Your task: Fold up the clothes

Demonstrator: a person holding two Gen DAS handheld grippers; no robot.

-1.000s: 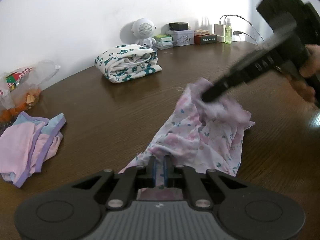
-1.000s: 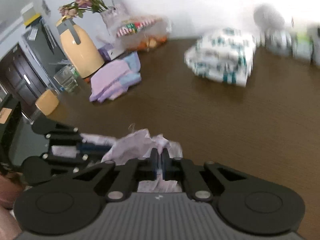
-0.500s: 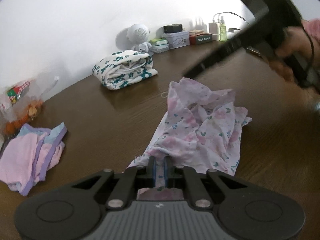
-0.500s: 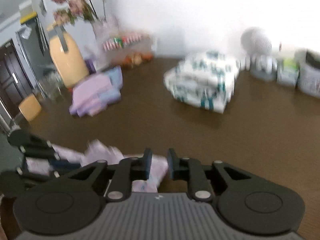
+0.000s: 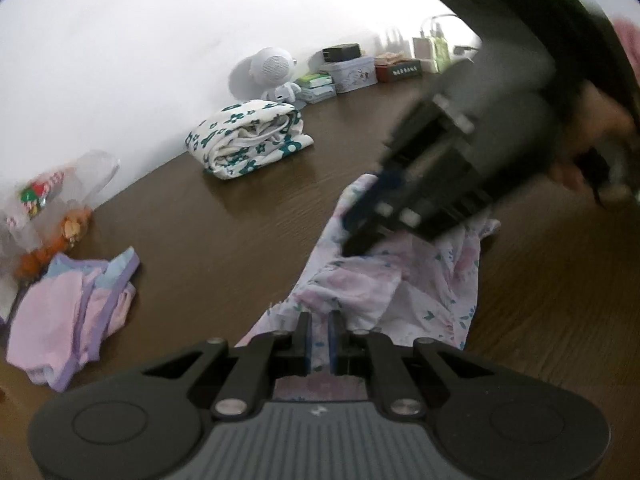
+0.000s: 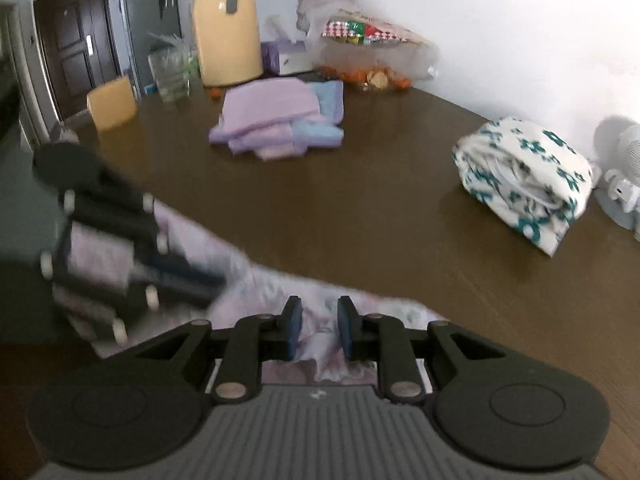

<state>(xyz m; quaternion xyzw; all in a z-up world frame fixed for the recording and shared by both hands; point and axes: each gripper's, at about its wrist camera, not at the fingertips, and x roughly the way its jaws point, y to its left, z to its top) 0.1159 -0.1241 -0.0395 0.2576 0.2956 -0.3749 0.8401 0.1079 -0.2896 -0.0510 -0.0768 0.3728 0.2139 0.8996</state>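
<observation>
A crumpled pale floral garment (image 5: 400, 288) lies on the dark wooden table (image 5: 224, 240). My left gripper (image 5: 319, 336) is shut on its near edge, with cloth pinched between the pads. My right gripper (image 5: 352, 236) comes in from the upper right, held by a hand, its tips down at the garment's far part. In the right wrist view the right gripper (image 6: 319, 326) stands open a little over the floral garment (image 6: 260, 280); cloth shows in the gap, and the pads do not press it. The left gripper (image 6: 176, 276) appears blurred at the left.
A folded white garment with teal flowers (image 5: 248, 144) sits further back near the wall. A pink and lilac clothes pile (image 5: 68, 312) lies at the left. A white round speaker (image 5: 272, 68), boxes, a snack bag (image 5: 52, 192) and a yellow jug (image 6: 226, 28) line the table's edges.
The right gripper let go of the garment's far edge, opened, lifted away, then came back down onto the cloth closer to the left gripper. The left gripper kept its hold and stayed put.
</observation>
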